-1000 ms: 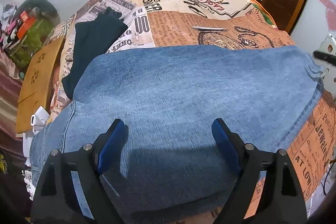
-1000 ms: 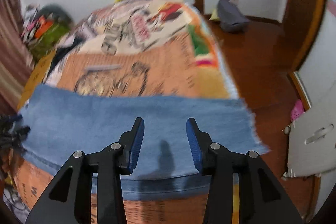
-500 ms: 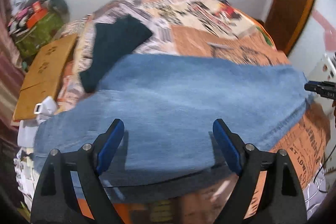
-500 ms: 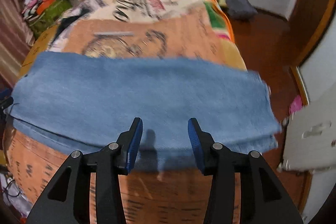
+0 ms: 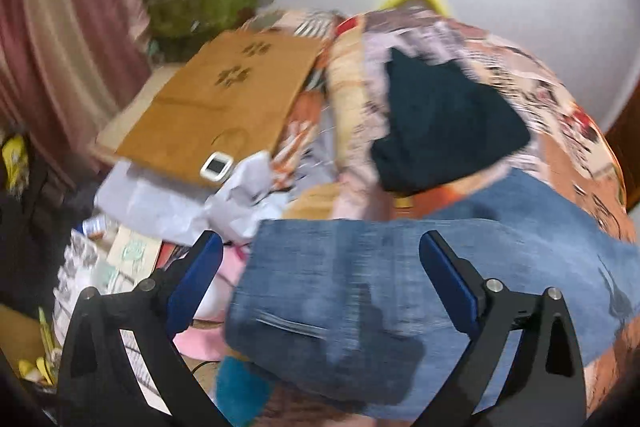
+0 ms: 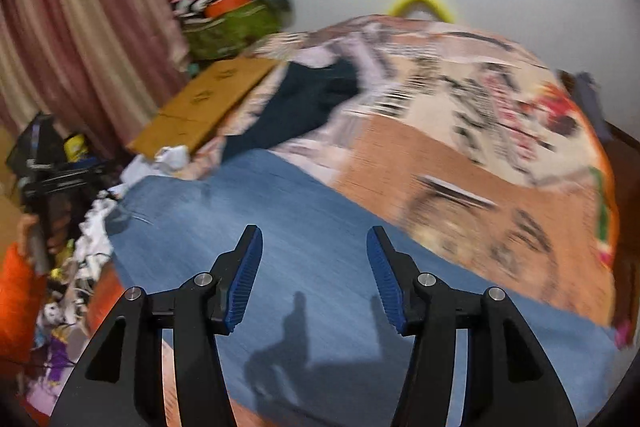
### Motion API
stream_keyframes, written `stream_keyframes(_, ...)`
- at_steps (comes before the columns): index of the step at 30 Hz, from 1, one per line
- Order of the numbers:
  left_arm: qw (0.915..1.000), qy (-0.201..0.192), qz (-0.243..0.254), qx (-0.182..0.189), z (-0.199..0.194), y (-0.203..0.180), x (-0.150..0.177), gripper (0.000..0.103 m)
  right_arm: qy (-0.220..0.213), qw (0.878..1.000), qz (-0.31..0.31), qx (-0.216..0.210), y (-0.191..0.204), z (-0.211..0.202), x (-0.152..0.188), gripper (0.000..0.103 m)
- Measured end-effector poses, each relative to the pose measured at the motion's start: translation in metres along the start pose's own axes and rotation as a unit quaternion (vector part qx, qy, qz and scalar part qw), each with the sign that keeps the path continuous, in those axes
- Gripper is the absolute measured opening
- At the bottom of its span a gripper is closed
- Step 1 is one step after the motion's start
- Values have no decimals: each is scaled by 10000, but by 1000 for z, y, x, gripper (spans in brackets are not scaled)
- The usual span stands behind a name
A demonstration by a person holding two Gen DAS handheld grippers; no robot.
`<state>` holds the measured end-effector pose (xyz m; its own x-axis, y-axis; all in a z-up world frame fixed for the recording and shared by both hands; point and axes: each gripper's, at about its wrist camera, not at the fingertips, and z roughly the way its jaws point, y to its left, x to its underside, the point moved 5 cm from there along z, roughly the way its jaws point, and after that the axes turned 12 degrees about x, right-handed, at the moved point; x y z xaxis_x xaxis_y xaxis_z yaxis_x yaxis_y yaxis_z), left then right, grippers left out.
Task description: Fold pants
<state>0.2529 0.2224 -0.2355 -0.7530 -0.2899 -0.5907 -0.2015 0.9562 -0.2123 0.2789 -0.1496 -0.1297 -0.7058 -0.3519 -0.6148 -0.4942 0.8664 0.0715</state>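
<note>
Jeans (image 5: 400, 287) are lying along the bed's (image 6: 500, 155) near edge, long axis crosswise, waist end under the left gripper (image 5: 320, 279), both grippers' jaws hanging released, right gripper (image 6: 314, 275) over mid-leg.

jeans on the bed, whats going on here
A person with a handheld gripper in each hand is folding a pair of blue jeans laid flat across a bed with a printed bedspread. The left gripper and right gripper both hover above the denim, jaws open, gripping nothing. A dark garment lies farther back on the bed.
</note>
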Motion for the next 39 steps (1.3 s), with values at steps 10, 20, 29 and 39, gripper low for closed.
stream_keyframes(10, 9935, 811, -734, 324, 70, 64, 23, 85, 625, 9966, -404, -357, 62, 120, -47, 50)
stream_keyframes(20, 9840, 1041, -1130, 901, 101, 68, 36, 2, 894, 9904, -1038, -197, 91, 174, -45, 31)
stream_keyframes(29, 9945, 713, -753, 116, 86, 72, 60, 5, 780, 9915, -1039, 106, 86, 175, -49, 8)
stream_keyframes(39, 9953, 574, -729, 288, 27, 64, 58, 57, 232, 9870, -1514, 495, 96, 109, -44, 43)
